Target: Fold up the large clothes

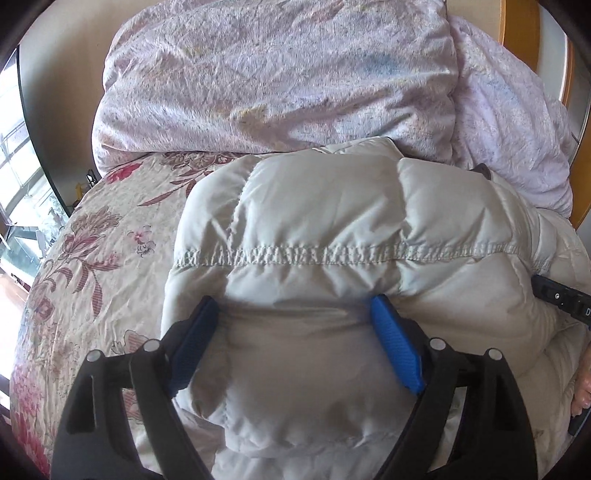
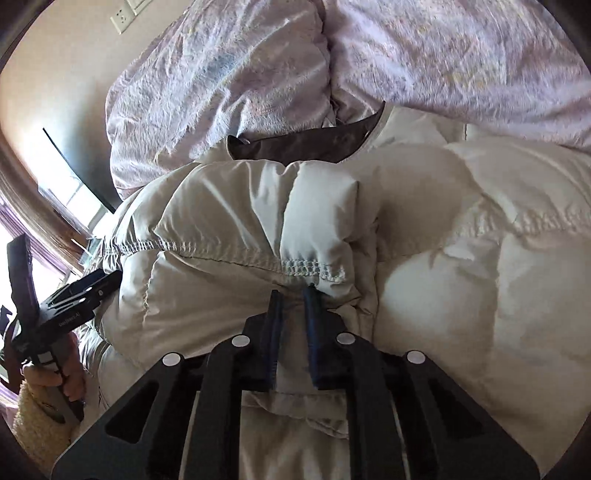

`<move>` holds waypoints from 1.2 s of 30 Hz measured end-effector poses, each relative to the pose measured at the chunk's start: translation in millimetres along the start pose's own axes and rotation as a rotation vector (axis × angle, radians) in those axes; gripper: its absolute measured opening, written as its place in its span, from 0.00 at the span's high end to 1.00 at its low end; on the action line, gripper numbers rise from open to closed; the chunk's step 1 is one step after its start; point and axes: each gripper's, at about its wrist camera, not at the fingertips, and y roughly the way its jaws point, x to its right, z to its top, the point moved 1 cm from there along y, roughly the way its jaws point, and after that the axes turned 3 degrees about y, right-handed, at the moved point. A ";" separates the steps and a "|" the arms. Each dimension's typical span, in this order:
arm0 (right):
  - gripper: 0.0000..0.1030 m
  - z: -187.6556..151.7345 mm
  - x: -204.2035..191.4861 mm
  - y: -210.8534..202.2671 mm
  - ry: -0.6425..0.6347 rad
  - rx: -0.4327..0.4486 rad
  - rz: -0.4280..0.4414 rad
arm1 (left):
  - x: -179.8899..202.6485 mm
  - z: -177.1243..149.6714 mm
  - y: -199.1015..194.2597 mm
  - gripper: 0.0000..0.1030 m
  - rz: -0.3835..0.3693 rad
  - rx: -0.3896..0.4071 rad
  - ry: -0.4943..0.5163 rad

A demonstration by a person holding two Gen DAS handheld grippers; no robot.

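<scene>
A puffy off-white down jacket (image 1: 314, 229) lies bunched on the bed, with a dark brown collar lining (image 2: 295, 146) at its far side. My left gripper (image 1: 295, 306) is open, its blue pads pressed down on either side of a thick padded fold near the stitched seam. My right gripper (image 2: 293, 291) is shut on a pinch of the jacket (image 2: 258, 229) just below a stitched seam. The right gripper's body shows at the right edge of the left wrist view (image 1: 561, 295). The left gripper and the hand holding it show at the left of the right wrist view (image 2: 62, 317).
A crumpled lilac duvet (image 1: 277, 74) is heaped behind the jacket. A floral bedsheet (image 1: 92, 258) covers the bed to the left. A wooden headboard (image 1: 511, 22) stands at the back right. A window (image 1: 14, 155) is at the left, and a wall socket (image 2: 123, 16) above.
</scene>
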 end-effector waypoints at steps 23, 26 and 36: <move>0.24 -127.0 153.6 -235.9 0.339 -0.094 -0.112 | -125.4 -166.8 -128.0 0.13 -0.390 -0.132 -0.283; 0.24 -153.7 171.7 -235.4 0.398 -0.141 -0.113 | -128.3 -188.1 -138.2 0.14 -0.435 -0.131 -0.322; 0.24 -191.6 169.8 -237.1 0.454 -0.181 0.133 | -114.5 -224.6 -157.9 0.22 -0.515 -0.163 -0.364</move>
